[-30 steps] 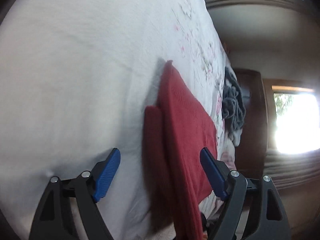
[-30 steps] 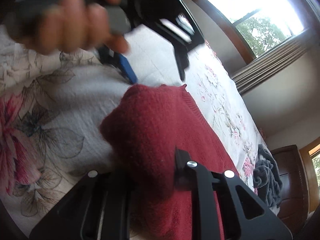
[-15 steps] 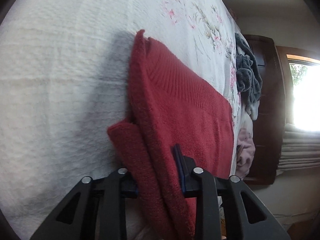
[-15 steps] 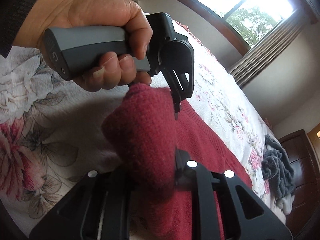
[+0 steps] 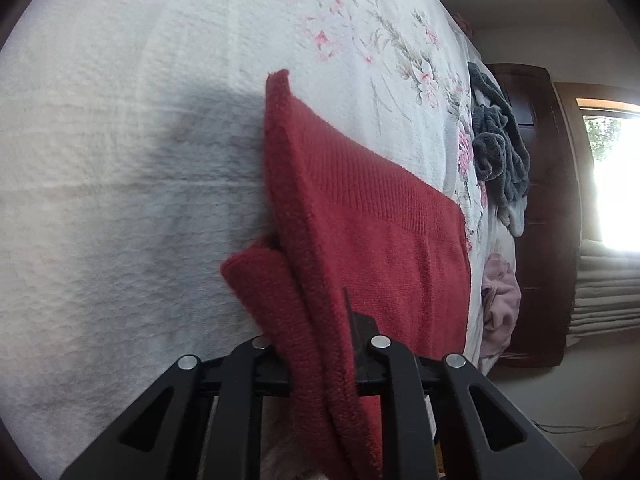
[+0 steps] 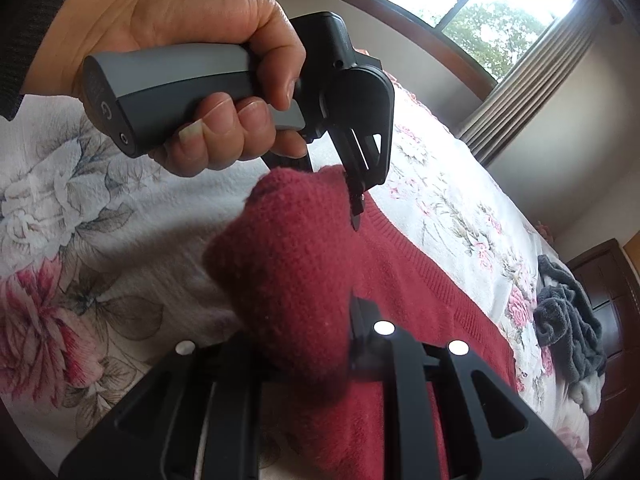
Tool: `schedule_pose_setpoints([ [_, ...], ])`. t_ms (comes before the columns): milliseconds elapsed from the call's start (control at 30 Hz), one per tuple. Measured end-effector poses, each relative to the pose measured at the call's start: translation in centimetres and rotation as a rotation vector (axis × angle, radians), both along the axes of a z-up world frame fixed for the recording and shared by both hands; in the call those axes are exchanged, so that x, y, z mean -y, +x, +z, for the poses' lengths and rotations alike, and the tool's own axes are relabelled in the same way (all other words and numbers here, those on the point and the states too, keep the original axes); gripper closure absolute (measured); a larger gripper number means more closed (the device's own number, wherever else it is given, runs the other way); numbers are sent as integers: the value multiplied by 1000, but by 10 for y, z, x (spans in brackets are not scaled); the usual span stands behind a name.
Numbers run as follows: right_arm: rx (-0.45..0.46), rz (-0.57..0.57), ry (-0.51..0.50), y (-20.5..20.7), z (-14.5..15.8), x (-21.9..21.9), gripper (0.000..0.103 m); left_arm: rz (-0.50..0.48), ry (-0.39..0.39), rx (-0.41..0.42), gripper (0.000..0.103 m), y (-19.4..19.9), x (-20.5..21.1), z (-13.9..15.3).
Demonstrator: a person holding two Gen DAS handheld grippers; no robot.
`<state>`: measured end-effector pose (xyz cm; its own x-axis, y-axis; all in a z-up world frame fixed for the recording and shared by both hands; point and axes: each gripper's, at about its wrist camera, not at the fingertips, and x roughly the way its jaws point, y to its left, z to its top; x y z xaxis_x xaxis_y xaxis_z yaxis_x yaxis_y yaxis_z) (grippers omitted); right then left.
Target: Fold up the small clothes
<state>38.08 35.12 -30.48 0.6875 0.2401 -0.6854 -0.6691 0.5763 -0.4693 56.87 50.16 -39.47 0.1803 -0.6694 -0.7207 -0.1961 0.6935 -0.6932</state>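
Observation:
A dark red knit garment (image 5: 372, 216) lies on the white floral bedspread (image 5: 120, 160), its near edge lifted. My left gripper (image 5: 320, 344) is shut on that raised edge, with a folded flap sticking out to the left. In the right wrist view the same red garment (image 6: 420, 292) bulges up between the black arms, and my right gripper (image 6: 312, 344) is shut on the bunched fabric. A hand (image 6: 180, 52) holds the left gripper (image 6: 352, 196) by its grey handle just beyond, its tips pinching the far end of the same raised fold.
A dark grey crumpled garment (image 5: 500, 148) and a pale pink one (image 5: 500, 292) lie at the bed's far edge, by a dark wooden cabinet (image 5: 540, 208). A bright window (image 6: 472, 12) with curtains sits beyond the bed.
The left gripper, open beside the garment a second ago, closed on its edge and has since lifted it. The right gripper stayed shut on the fabric, rising slightly.

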Motion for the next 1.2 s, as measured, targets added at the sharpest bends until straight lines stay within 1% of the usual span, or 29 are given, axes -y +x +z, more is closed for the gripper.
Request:
schedule_pose_setpoints([
  [167, -11, -23, 41, 2, 12, 6, 87, -25, 55, 15, 88, 6, 12, 30],
  [467, -25, -88, 130, 8, 53, 31, 87, -83, 165, 41, 88, 16, 47, 91],
  [567, -22, -110, 159, 10, 65, 40, 88, -88, 196, 53, 88, 16, 57, 108],
  [700, -46, -138, 223, 12, 80, 58, 88, -98, 252, 58, 88, 15, 73, 131],
  [833, -97, -173, 308, 17, 91, 82, 88, -118, 309, 64, 88, 14, 97, 151],
  [900, -123, -193, 352, 20, 96, 96, 88, -126, 337, 63, 88, 15, 109, 159],
  [1067, -149, -235, 433, 27, 105, 129, 88, -160, 398, 72, 88, 20, 148, 176],
  [1200, -168, -273, 485, 31, 106, 156, 88, -196, 434, 77, 88, 25, 180, 183],
])
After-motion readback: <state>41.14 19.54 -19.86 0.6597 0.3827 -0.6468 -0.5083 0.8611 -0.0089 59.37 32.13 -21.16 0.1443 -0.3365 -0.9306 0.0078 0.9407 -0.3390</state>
